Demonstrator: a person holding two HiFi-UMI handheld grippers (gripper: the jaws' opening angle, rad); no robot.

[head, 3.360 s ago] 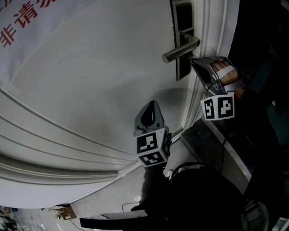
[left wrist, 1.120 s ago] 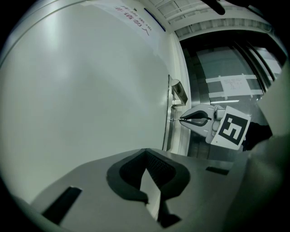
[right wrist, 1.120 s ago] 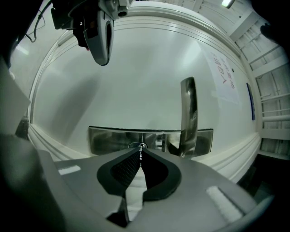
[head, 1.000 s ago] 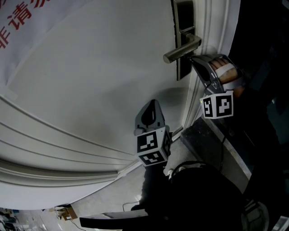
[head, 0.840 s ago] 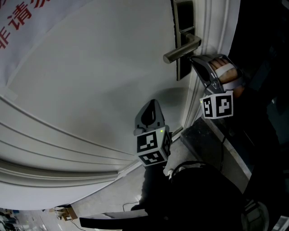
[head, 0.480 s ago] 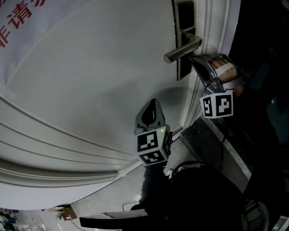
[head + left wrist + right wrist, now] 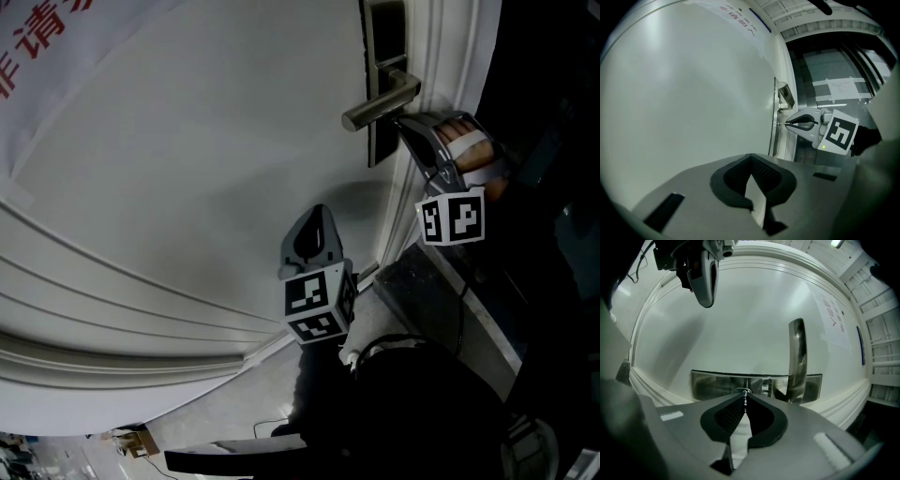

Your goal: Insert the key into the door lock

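Your right claw [image 7: 743, 397] is pressed together on the key [image 7: 745, 404], seen only edge-on as a thin notched strip between the tips; its point meets the lock cylinder [image 7: 742, 391] straight ahead of the claw, but how far it has entered you cannot tell; the claw's own body covers the lower edge of the lock plate [image 7: 712, 383]; the handle [image 7: 797, 352] stands just right of the tips in that view. In the head view the key and cylinder are hidden behind the claw's tips, the lock plate is cut off by the top edge, and your hand [image 7: 466, 145] shows only in part behind the claw. Your left claw [image 7: 750, 158] is pressed together on nothing; it faces the bare door [image 7: 693, 93], well apart from the lock, with the right claw ahead and to its right. Against the frames of the last few seconds both claws stand where they stood; the green lamp on the left claw's marker cube [image 7: 317, 305], lit half a second ago, is now dark.
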